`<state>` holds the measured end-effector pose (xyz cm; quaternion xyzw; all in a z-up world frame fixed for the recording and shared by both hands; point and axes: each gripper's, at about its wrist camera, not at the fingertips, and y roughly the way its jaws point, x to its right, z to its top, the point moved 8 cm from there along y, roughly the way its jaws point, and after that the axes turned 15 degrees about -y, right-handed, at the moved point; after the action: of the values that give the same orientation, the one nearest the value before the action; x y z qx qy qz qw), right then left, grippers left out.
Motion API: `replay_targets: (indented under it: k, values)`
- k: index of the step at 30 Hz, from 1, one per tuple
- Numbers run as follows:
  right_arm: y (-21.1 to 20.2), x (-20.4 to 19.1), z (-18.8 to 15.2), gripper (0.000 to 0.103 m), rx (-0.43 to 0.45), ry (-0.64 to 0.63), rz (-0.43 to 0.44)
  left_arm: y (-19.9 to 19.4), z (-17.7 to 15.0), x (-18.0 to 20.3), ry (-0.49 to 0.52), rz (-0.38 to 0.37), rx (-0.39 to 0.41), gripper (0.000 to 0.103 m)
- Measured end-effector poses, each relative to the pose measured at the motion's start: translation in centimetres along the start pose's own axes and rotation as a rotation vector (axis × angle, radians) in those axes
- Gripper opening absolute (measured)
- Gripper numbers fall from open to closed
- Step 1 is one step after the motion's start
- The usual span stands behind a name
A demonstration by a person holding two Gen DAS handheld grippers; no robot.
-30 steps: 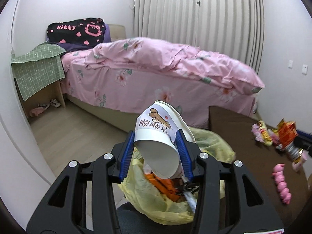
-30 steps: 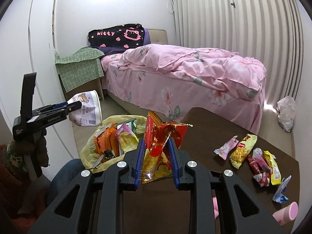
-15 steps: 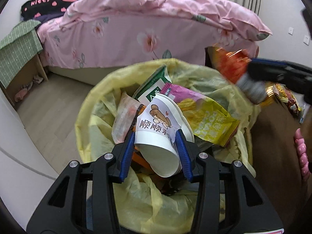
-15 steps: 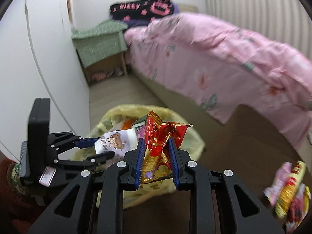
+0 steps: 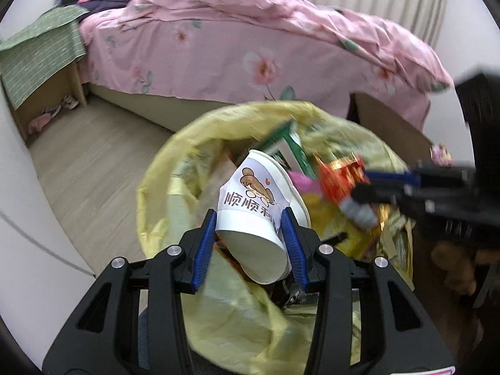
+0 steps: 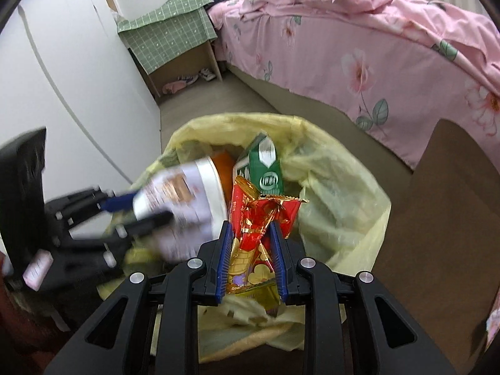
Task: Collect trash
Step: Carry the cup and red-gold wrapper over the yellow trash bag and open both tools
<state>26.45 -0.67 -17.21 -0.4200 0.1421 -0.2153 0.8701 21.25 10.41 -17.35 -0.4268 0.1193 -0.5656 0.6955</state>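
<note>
Yellow plastic lines a trash bag (image 5: 250, 322) that fills the lower middle of both wrist views, its mouth open and already holding wrappers and a green carton (image 6: 264, 168). The left gripper (image 5: 251, 237) pinches a white paper cup (image 5: 259, 209) printed with a cartoon bear, its blue pads pressed against the cup's sides. The cup lies tilted above the bag's mouth, base toward the camera. The right gripper (image 6: 251, 253) clamps a red and gold snack wrapper (image 6: 259, 231) between its pads, also above the bag.

Both grippers crowd the same opening, and from the right wrist the cup appears just beside the wrapper, perhaps touching it. Releasing together could, I judge, knock one item against the other and send it over the rim to the floor (image 5: 103, 168). The bag's soft rim sags, so a gripper brushing it may fold the opening shut.

Only the left wrist view shows the cup's print and crushed base clearly; there the right gripper is a dark blur at the right edge. Only the right wrist view shows the brown table (image 6: 450, 206) beside the bag and the carton's face, with the left gripper blurred at left. A pink floral bed (image 6: 375, 37) lies beyond.
</note>
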Motion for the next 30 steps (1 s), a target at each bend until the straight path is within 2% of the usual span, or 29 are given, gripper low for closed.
replay_targets:
  k: [5, 8, 12, 13, 15, 16, 17, 21, 23, 25, 28, 30]
  values:
    - [-1.3, -0.4, -1.8, 0.024, -0.010, 0.023, -0.001, -1.2, 0.6, -0.6, -0.026, 0.010, 0.031, 0.041]
    - [-2.5, -0.4, -1.8, 0.024, 0.039, 0.041, -0.014, -1.6, 0.6, -0.5, -0.024, 0.005, 0.034, 0.041]
    - [-3.8, -0.6, -0.7, 0.025, 0.109, 0.015, -0.061, -2.6, 0.9, -0.4, -0.057, -0.044, 0.036, 0.040]
    - [-3.9, -0.6, -0.5, 0.030, 0.115, 0.018, -0.060, -2.8, 1.0, -0.4, -0.066, -0.055, 0.038, 0.042]
    - [-3.9, -0.6, -0.4, 0.039, 0.122, 0.024, -0.050, -3.6, 1.4, -0.5, -0.095, -0.088, 0.048, 0.054]
    - [-4.1, -0.7, -0.4, 0.040, 0.127, 0.028, -0.047, -3.9, 1.6, -0.5, -0.103, -0.097, 0.057, 0.062]
    - [-4.3, -0.7, -0.5, 0.041, 0.129, 0.029, -0.049, -4.3, 1.8, -0.6, -0.110, -0.104, 0.069, 0.065]
    - [-6.4, -0.8, -1.2, 0.042, 0.169, 0.047, -0.081, -5.7, 2.5, -0.7, -0.133, -0.094, 0.100, 0.067]
    - [-8.1, -1.0, -1.7, 0.043, 0.200, 0.064, -0.083, -6.4, 2.7, -0.5, -0.147, -0.099, 0.111, 0.072]
    - [-10.2, -1.0, -2.5, 0.053, 0.245, 0.081, -0.080, -7.3, 2.8, 0.1, -0.154, -0.114, 0.127, 0.073]
    - [-12.4, -0.8, -3.4, 0.058, 0.275, 0.082, -0.106, -8.4, 3.0, 1.6, -0.150, -0.125, 0.156, 0.074]
    - [-13.6, -0.5, -3.9, 0.059, 0.277, 0.079, -0.143, -9.0, 3.0, 2.4, -0.139, -0.127, 0.172, 0.075]
